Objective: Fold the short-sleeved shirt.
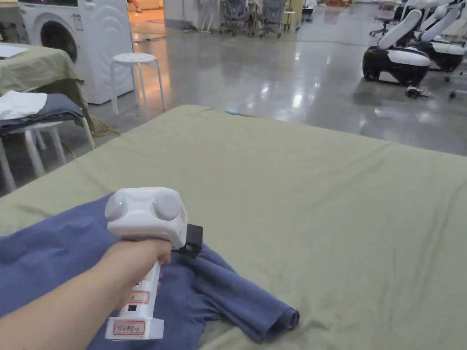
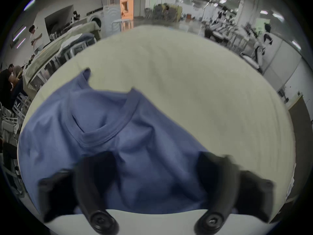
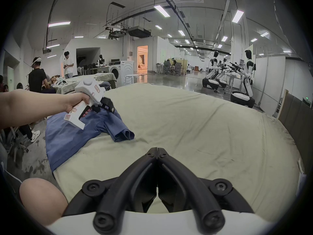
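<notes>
A blue short-sleeved shirt point(image 1: 54, 255) lies crumpled at the near left of a table covered in green cloth point(image 1: 319, 205). One sleeve point(image 1: 251, 301) sticks out to the right. A hand holds my left gripper point(image 1: 194, 239) low over the shirt's shoulder, near that sleeve. In the left gripper view this gripper point(image 2: 157, 170) stands open, with bunched shirt fabric point(image 2: 101, 120) under and between its jaws and the collar point(image 2: 118, 125) just ahead. My right gripper point(image 3: 157, 151) is shut on nothing above bare table cloth point(image 3: 203, 128). From there the shirt point(image 3: 72, 137) and the left gripper point(image 3: 108, 105) lie to the left.
A stool with folded clothes point(image 1: 32, 109) stands left of the table. A white stool point(image 1: 134, 58) and a washing machine point(image 1: 91, 36) stand beyond it. White robots point(image 1: 401, 54) are parked at the far right. People point(image 3: 36, 76) stand by another table at the left.
</notes>
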